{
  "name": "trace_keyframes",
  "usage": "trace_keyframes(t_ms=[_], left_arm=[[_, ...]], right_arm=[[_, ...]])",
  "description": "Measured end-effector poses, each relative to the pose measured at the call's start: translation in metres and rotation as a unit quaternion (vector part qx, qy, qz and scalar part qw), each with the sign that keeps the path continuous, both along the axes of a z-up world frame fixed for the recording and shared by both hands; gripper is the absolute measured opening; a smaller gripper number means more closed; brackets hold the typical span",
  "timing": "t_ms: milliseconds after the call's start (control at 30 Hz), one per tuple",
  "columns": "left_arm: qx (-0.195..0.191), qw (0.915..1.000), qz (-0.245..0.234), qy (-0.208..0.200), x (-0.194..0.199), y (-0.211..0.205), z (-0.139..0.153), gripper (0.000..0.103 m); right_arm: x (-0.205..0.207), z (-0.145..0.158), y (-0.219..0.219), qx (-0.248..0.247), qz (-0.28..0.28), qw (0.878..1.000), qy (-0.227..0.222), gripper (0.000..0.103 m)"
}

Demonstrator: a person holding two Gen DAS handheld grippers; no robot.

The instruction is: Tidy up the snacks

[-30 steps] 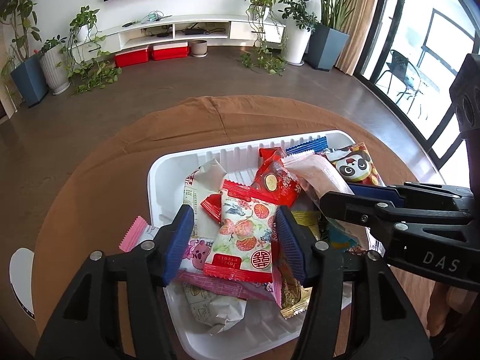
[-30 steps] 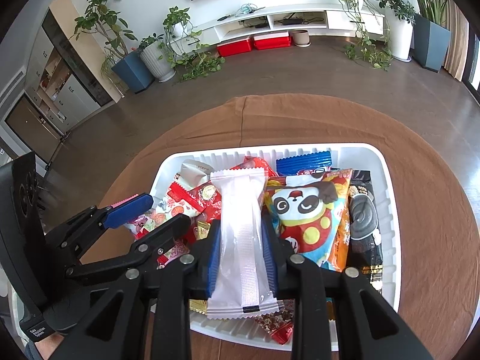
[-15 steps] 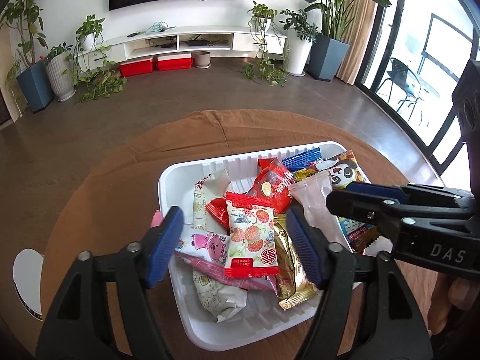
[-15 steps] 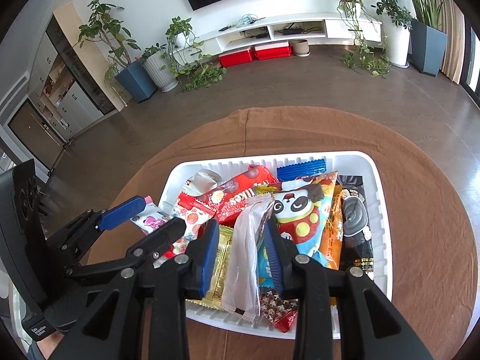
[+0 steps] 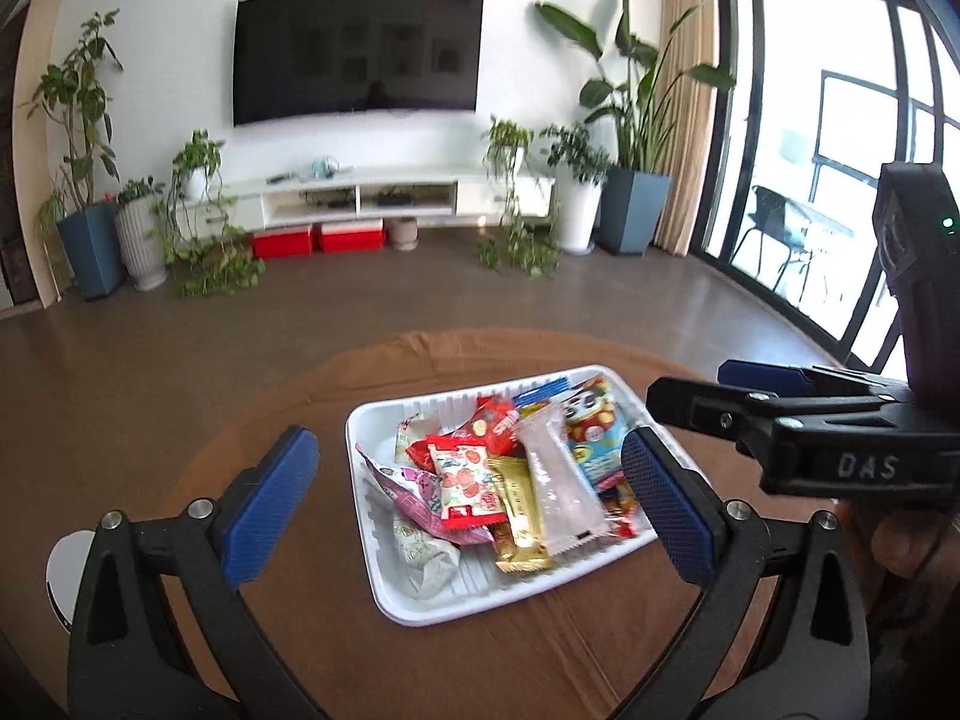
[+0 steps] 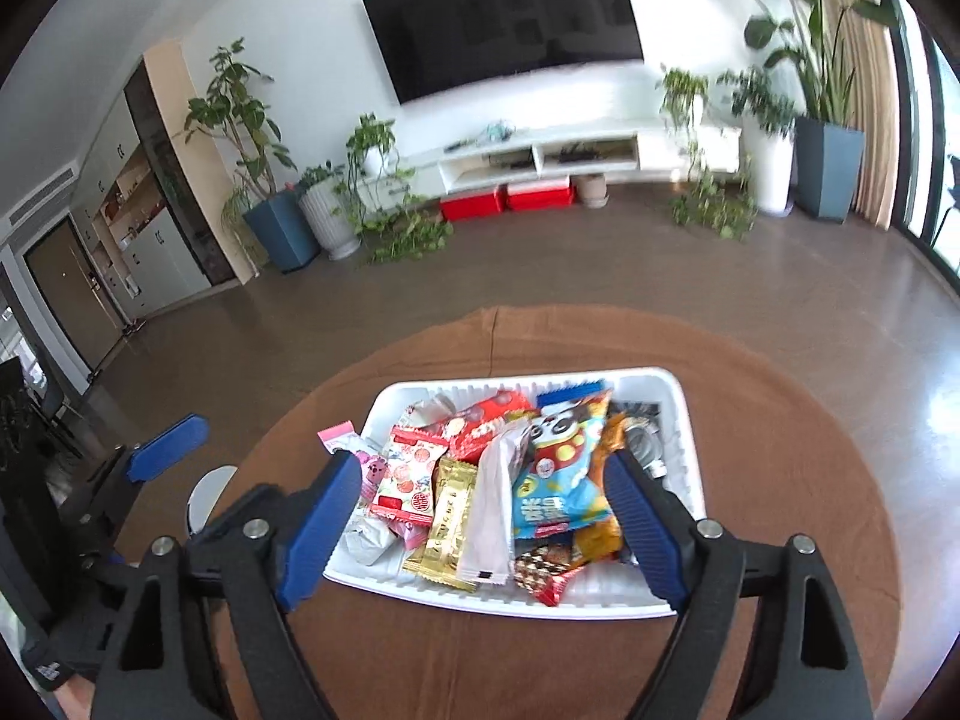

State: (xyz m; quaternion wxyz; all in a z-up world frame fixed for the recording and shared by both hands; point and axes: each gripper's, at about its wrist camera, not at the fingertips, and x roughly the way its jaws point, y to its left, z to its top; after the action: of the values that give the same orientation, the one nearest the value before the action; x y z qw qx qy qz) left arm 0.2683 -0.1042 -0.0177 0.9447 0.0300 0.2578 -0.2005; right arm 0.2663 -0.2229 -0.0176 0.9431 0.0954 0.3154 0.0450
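The left gripper (image 5: pixel 471 495) and the right gripper (image 6: pixel 489 531) are both wide apart and hold nothing. They hang above the white tray (image 6: pixel 678 414), not touching it. The snacks (image 6: pixel 498 480) lie piled in the tray on the brown table (image 6: pixel 810 480).

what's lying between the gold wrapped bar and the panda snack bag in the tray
A long white translucent packet lies between gold bar and panda bag, seen in both wrist views.
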Motion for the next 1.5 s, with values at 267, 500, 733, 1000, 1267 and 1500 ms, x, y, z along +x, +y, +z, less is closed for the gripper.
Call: trace_keyframes(t_ms=[267, 500, 733, 1000, 1267, 1500], left_arm=[[0.025, 0.9841, 0.105, -0.141, -0.122, 0.012, 0.055, 0.103], [0.015, 0.9777, 0.146, -0.15, -0.196, 0.022, 0.078, 0.103], [0.021, 0.9789, 0.162, -0.122, -0.252, 0.03, 0.086, 0.103], [0.031, 0.9835, 0.168, -0.057, -0.29, 0.026, 0.057, 0.103], [0.028, 0.9866, 0.157, 0.031, -0.278, 0.016, 0.001, 0.103], [0.031, 0.9854, 0.147, 0.08, -0.25, 0.013, -0.038, 0.103]], right_arm=[[-0.128, 0.058, 0.003, -0.069, -0.047, 0.969, -0.234, 0.103], [-0.206, 0.091, 0.012, -0.102, -0.06, 0.939, -0.324, 0.103], [-0.262, 0.097, 0.01, -0.053, -0.061, 0.939, -0.334, 0.103], [-0.284, 0.06, 0.016, -0.05, -0.071, 0.956, -0.281, 0.103], [-0.277, 0.008, 0.022, -0.066, -0.078, 0.975, -0.198, 0.103], [-0.259, -0.029, 0.016, -0.066, -0.085, 0.988, -0.115, 0.103]])
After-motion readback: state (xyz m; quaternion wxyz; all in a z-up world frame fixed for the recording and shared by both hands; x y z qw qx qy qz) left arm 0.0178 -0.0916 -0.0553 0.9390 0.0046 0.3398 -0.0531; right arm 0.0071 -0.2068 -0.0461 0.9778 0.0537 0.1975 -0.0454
